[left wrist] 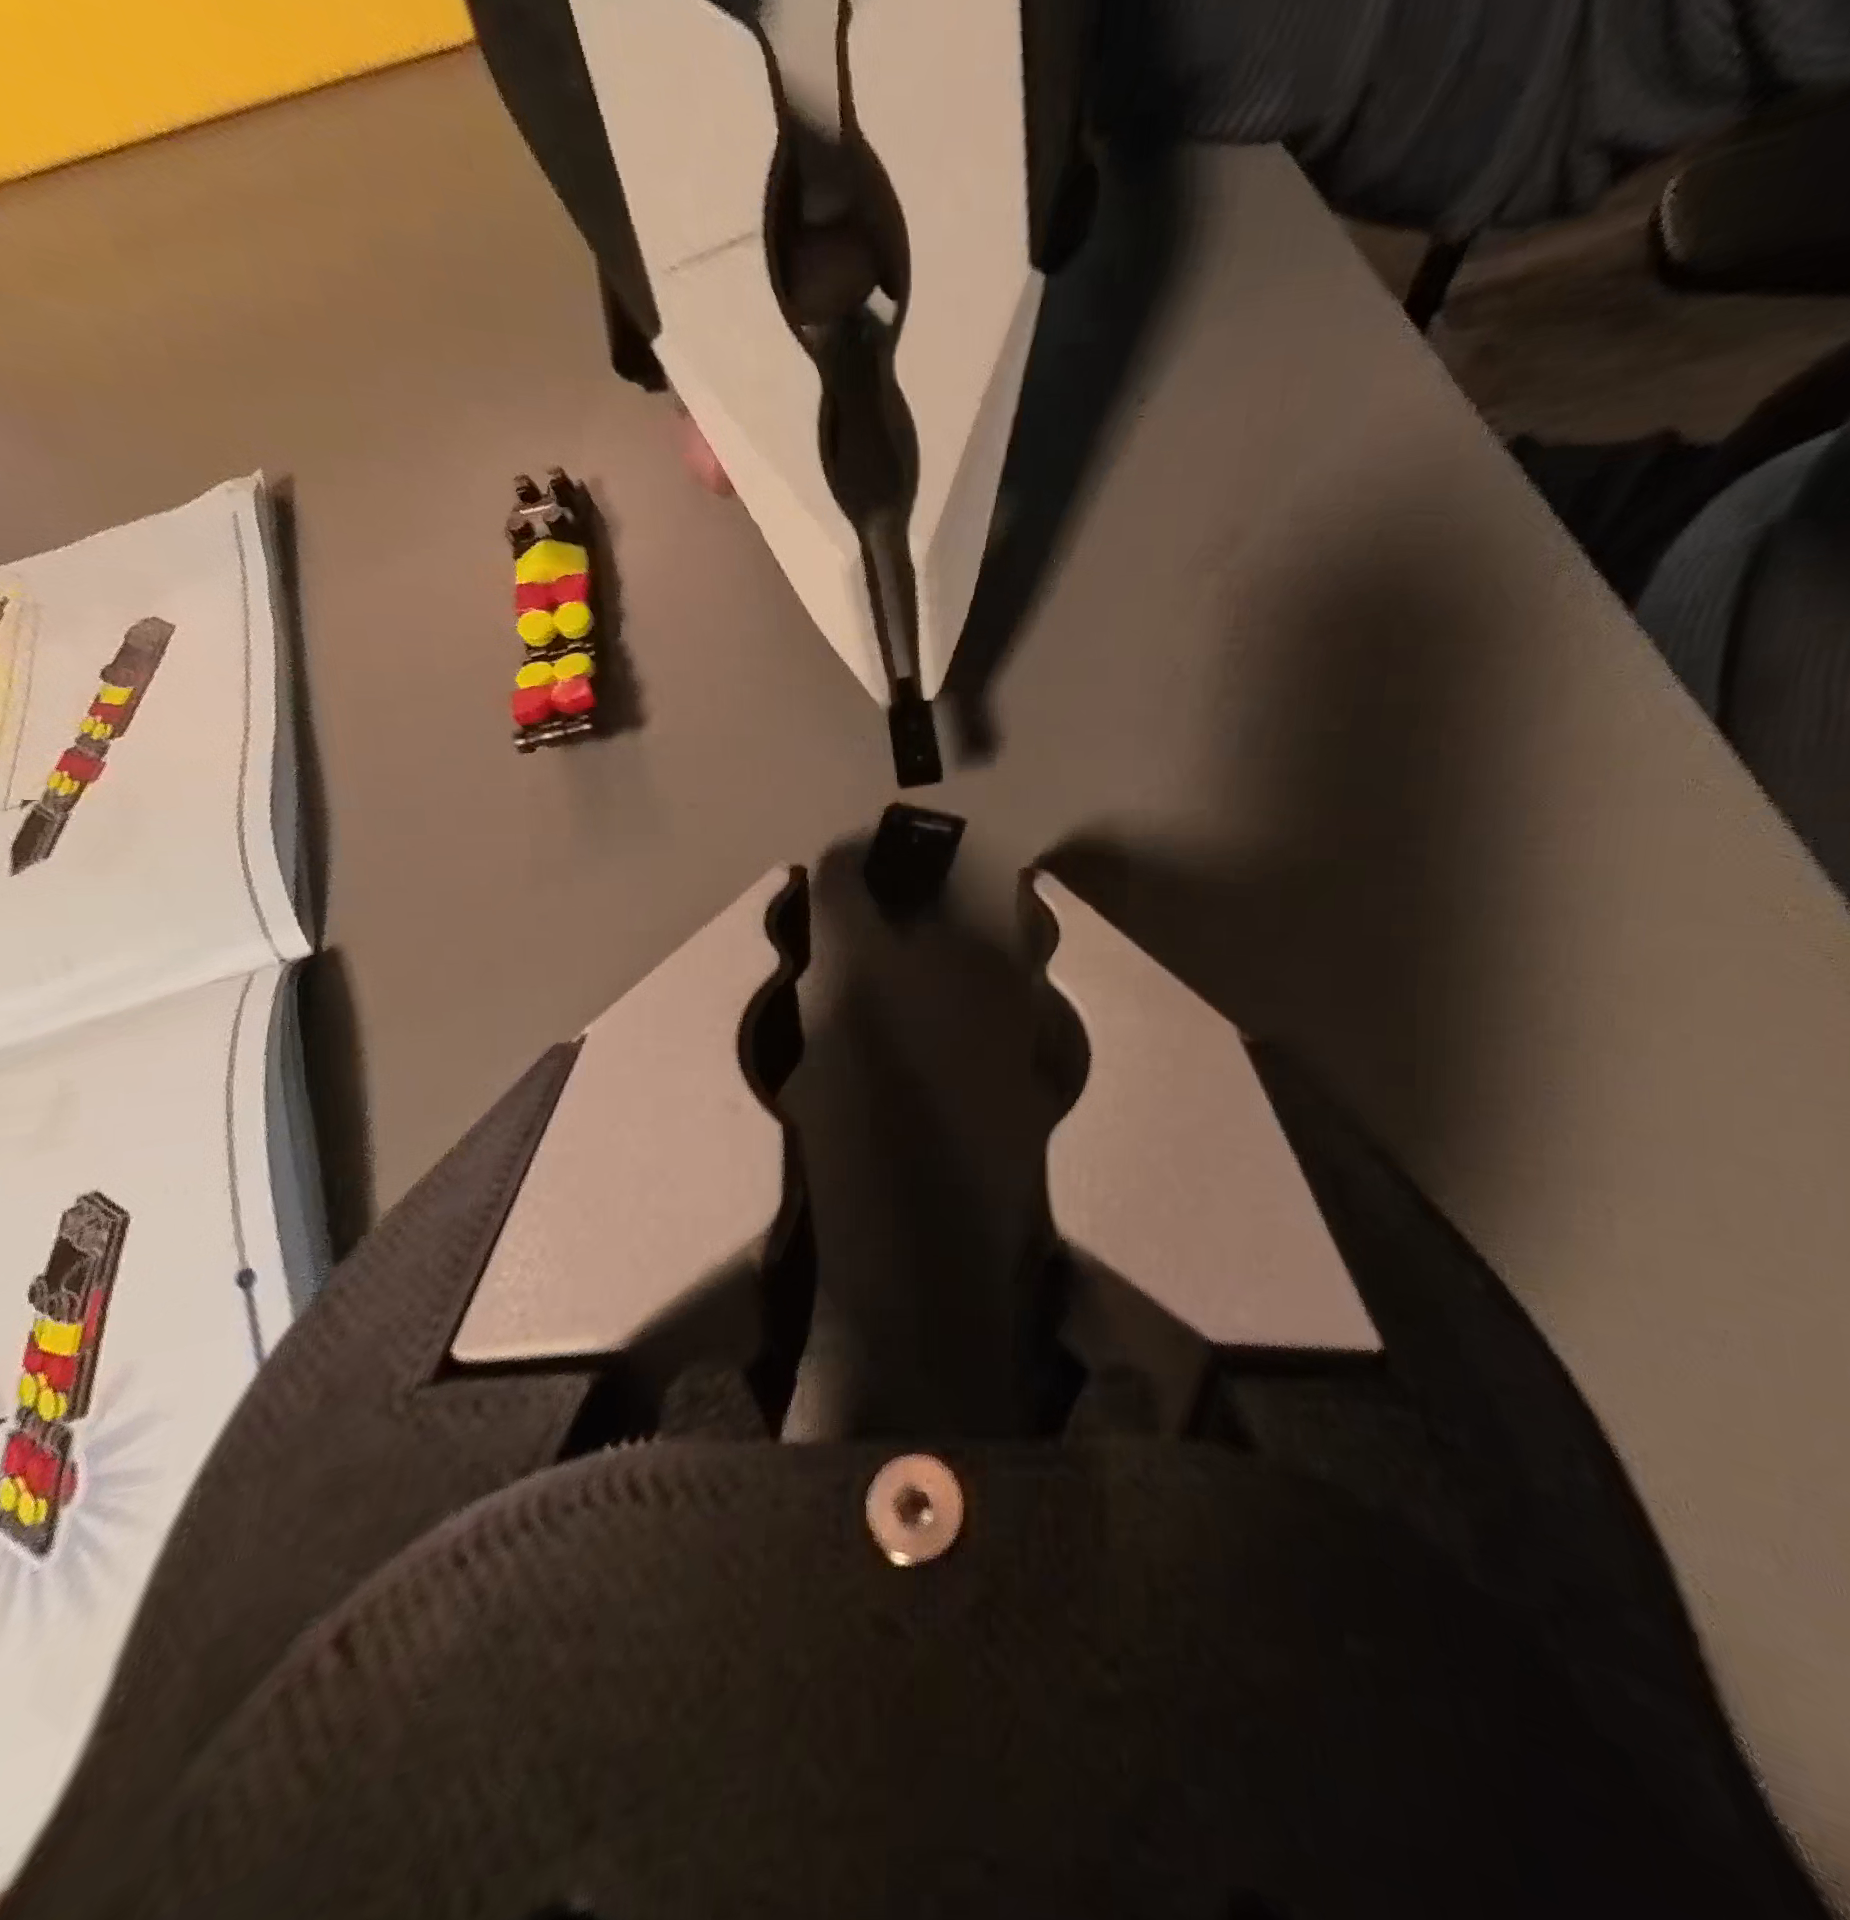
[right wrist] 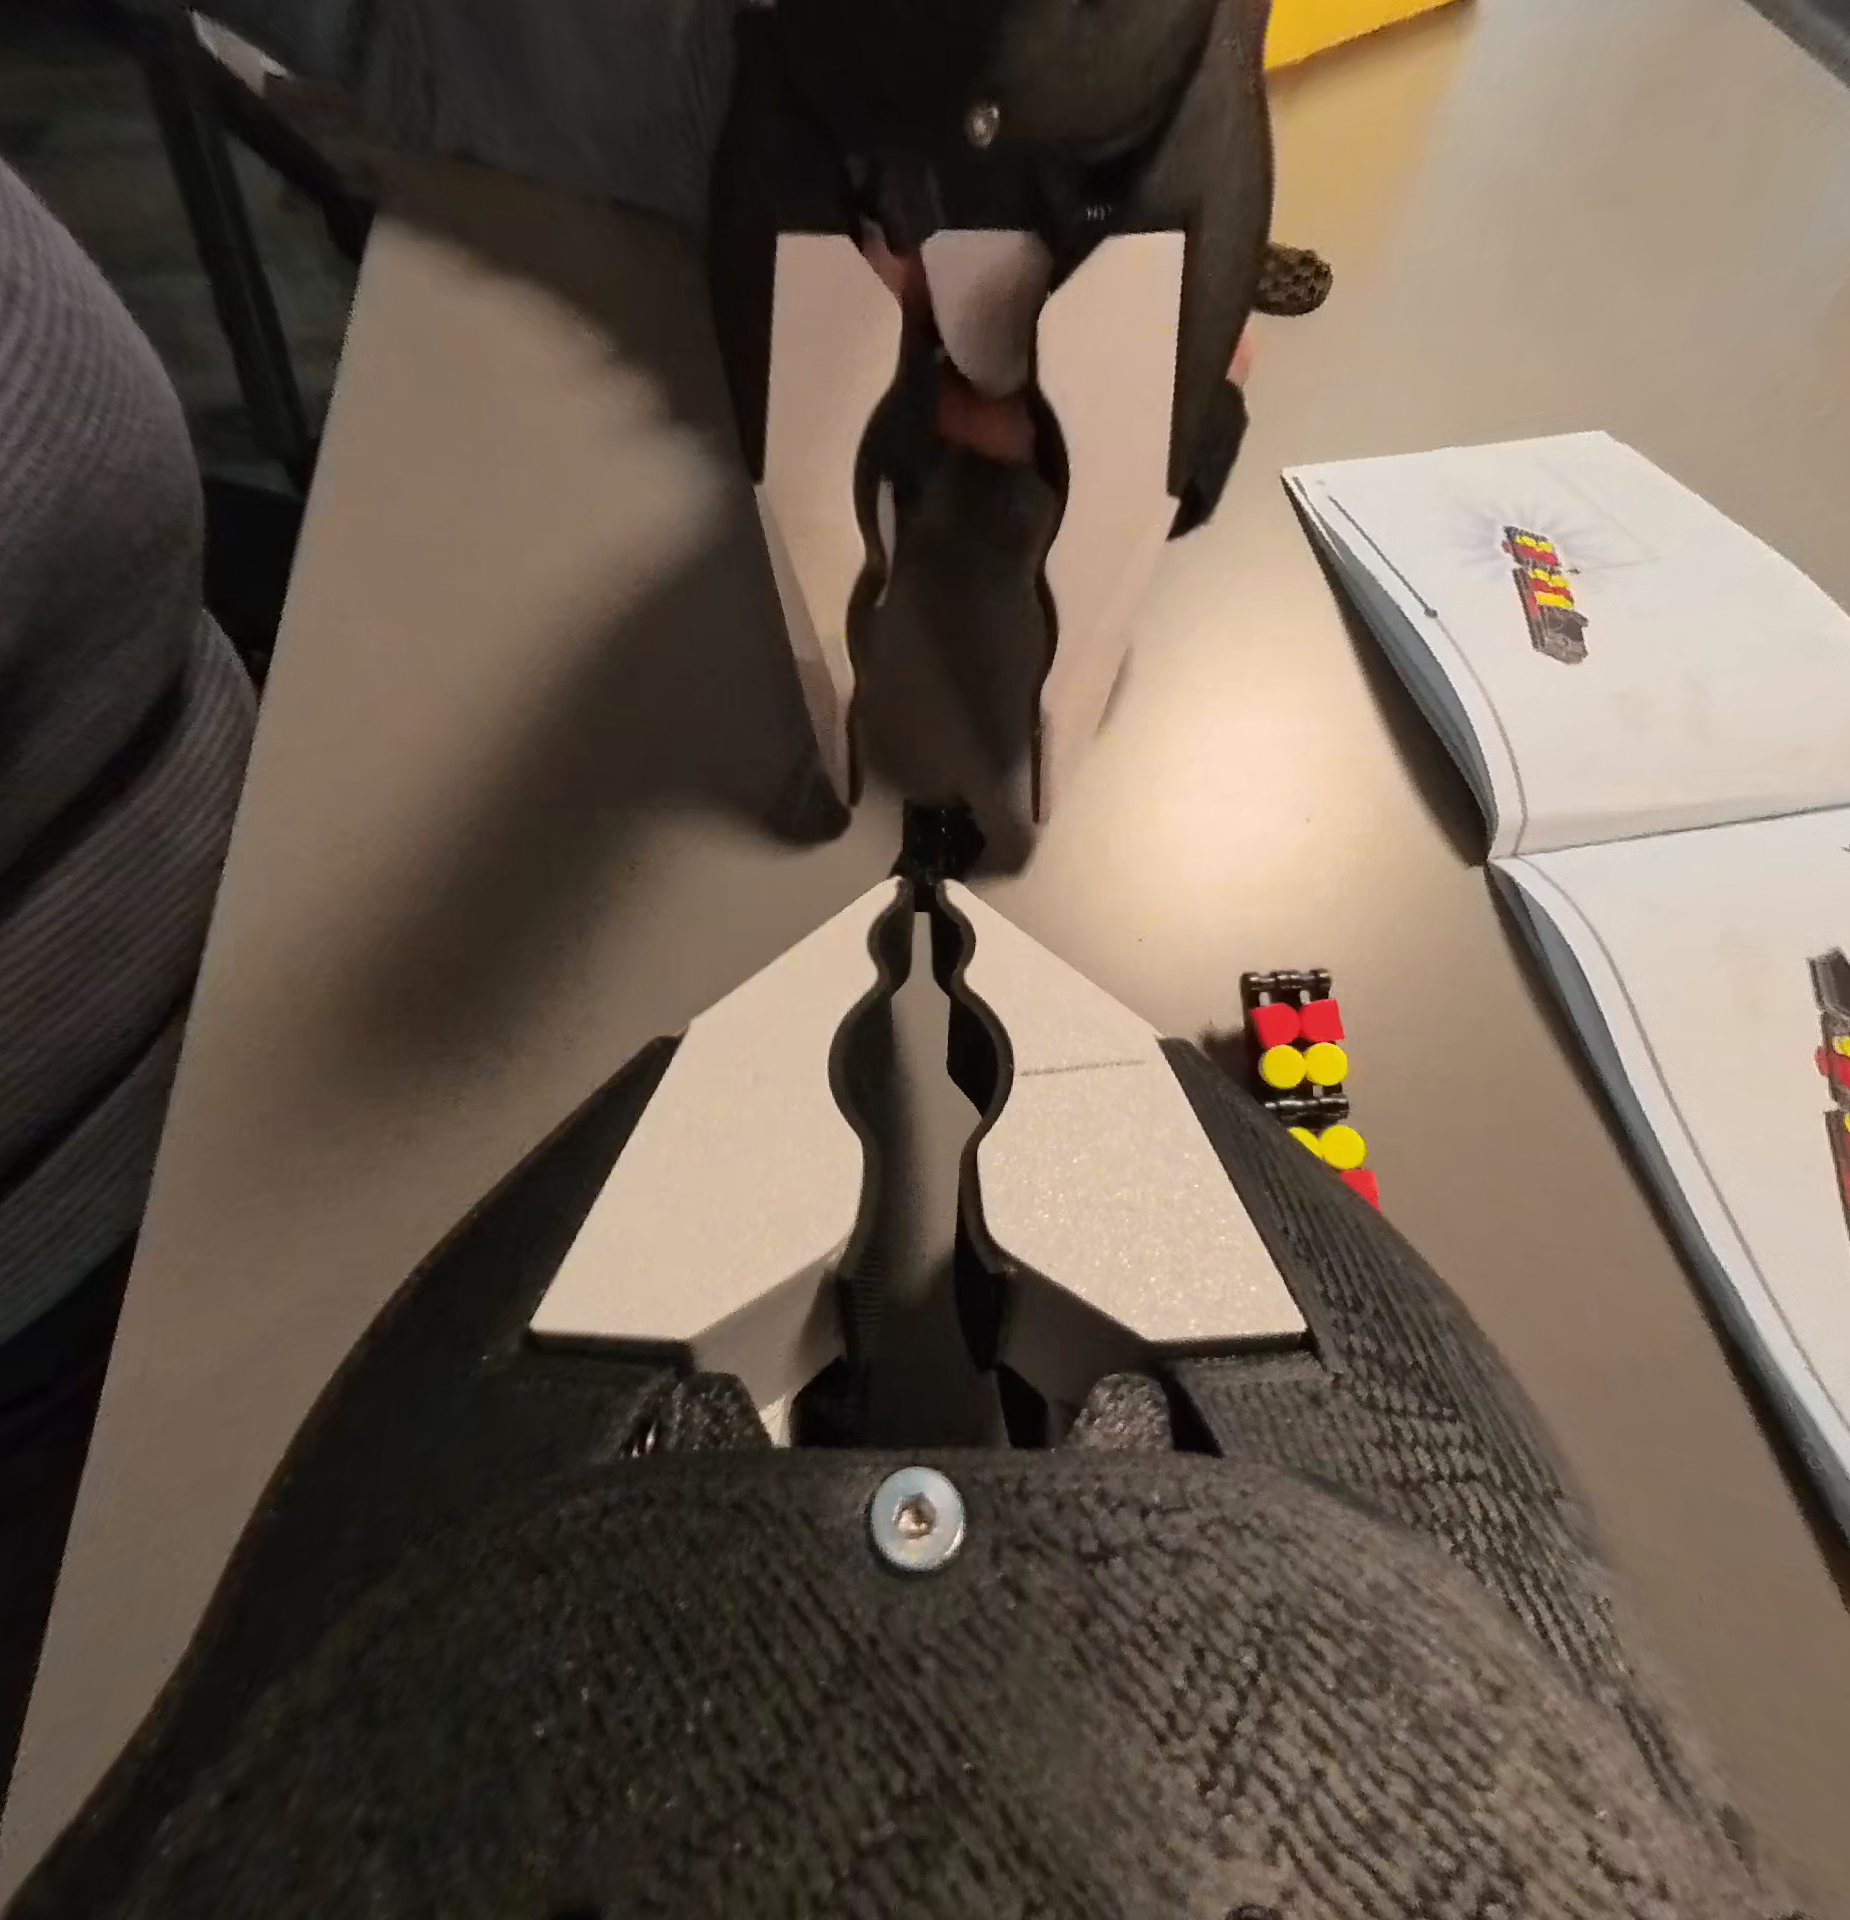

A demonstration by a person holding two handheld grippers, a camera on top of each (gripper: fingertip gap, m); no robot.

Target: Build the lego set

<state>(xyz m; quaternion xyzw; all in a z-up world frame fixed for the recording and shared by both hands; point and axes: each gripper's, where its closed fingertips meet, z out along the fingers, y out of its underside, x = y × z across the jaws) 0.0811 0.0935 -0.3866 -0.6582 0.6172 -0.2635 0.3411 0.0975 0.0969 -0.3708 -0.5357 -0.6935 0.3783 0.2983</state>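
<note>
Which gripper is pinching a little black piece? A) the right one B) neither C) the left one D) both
A: the right gripper is shut on a black piece, while the left gripper is open, with another black piece lying loose at its tips.

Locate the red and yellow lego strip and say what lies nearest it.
In the left wrist view the red and yellow lego strip lies flat on the grey table, between the open instruction booklet and the right tongs.

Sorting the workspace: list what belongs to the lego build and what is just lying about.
In use: right gripper, held black piece, loose black piece, left gripper, red-yellow strip, instruction booklet.
Lying about: yellow object at the far edge.
</note>
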